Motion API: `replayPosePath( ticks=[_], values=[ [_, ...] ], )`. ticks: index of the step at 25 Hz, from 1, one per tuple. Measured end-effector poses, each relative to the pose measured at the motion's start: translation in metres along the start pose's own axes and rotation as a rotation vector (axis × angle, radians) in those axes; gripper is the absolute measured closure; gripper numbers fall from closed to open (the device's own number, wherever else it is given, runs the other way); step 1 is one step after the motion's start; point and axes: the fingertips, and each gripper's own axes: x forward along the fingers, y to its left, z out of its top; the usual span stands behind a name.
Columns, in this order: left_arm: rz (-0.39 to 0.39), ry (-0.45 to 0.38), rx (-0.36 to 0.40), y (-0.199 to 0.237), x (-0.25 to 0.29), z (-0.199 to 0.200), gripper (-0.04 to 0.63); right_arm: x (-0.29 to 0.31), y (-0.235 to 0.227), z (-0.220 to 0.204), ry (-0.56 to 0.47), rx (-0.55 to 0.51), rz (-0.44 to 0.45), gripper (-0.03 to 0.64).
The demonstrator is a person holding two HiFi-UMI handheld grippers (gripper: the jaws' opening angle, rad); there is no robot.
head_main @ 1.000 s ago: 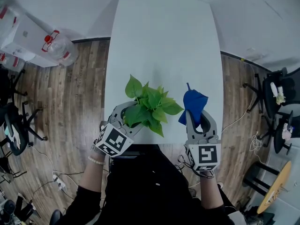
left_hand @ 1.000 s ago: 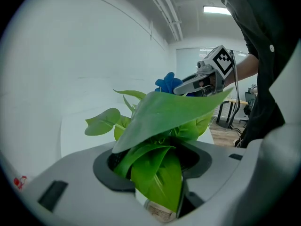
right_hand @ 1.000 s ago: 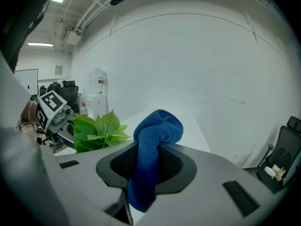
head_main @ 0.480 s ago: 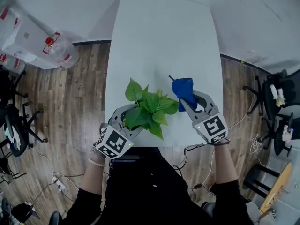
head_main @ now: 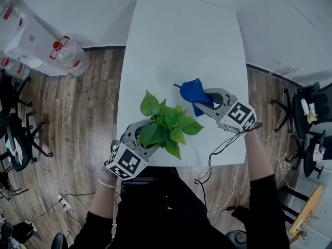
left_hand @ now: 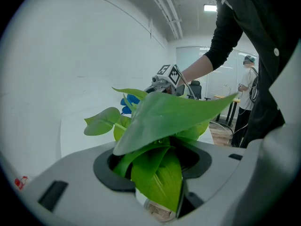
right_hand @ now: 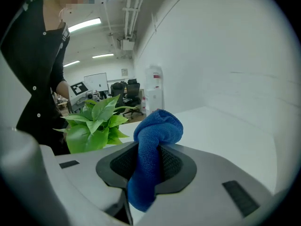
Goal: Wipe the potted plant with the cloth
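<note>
At the near left edge of the white surface [head_main: 181, 45], the left gripper [head_main: 147, 136] has its jaws set fairly wide round the small pale pot of the potted plant [head_main: 168, 126]. They seem to press on it, though leaves hide most of the contact, and the plant stands upright. Its leaves are broad, smooth, glossy green and heart-shaped on thin stalks, likely to bend under light pressure. Just up and right of the outermost leaves sits the cloth [head_main: 193, 91], a soft, nubbly blue wad pinched in the jaws of the right gripper [head_main: 207, 101], a rounded fold jutting ahead. From those jaws the plant lies to the left, near but apart, so the right hand should sweep leftward
</note>
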Motion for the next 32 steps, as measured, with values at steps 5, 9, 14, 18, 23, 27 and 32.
replayPosePath(
  ticks=[5,9,14,18,23,27,32],
  values=[
    [0.006,0.004,0.000,0.000,0.000,0.000,0.356,0.031,0.003,0.008,0.053,-0.065,0.143,0.492],
    [0.012,0.009,-0.003,0.001,0.000,0.000,0.357,0.052,0.026,0.012,0.095,-0.086,0.320,0.492],
    [0.022,0.009,-0.017,0.001,0.001,0.002,0.359,0.063,0.045,0.009,0.139,-0.108,0.449,0.492],
    [0.029,0.015,-0.015,0.001,0.000,0.002,0.360,0.067,0.061,0.006,0.160,-0.109,0.517,0.492],
    [0.038,0.033,0.003,0.002,0.004,0.000,0.368,0.068,0.067,-0.003,0.147,-0.066,0.529,0.492],
    [0.046,0.039,0.002,0.003,0.004,0.000,0.373,0.062,0.071,-0.012,0.146,-0.026,0.521,0.492],
    [0.050,0.046,-0.001,0.003,0.004,-0.002,0.374,0.053,0.078,-0.029,0.126,0.043,0.491,0.492]
  ],
)
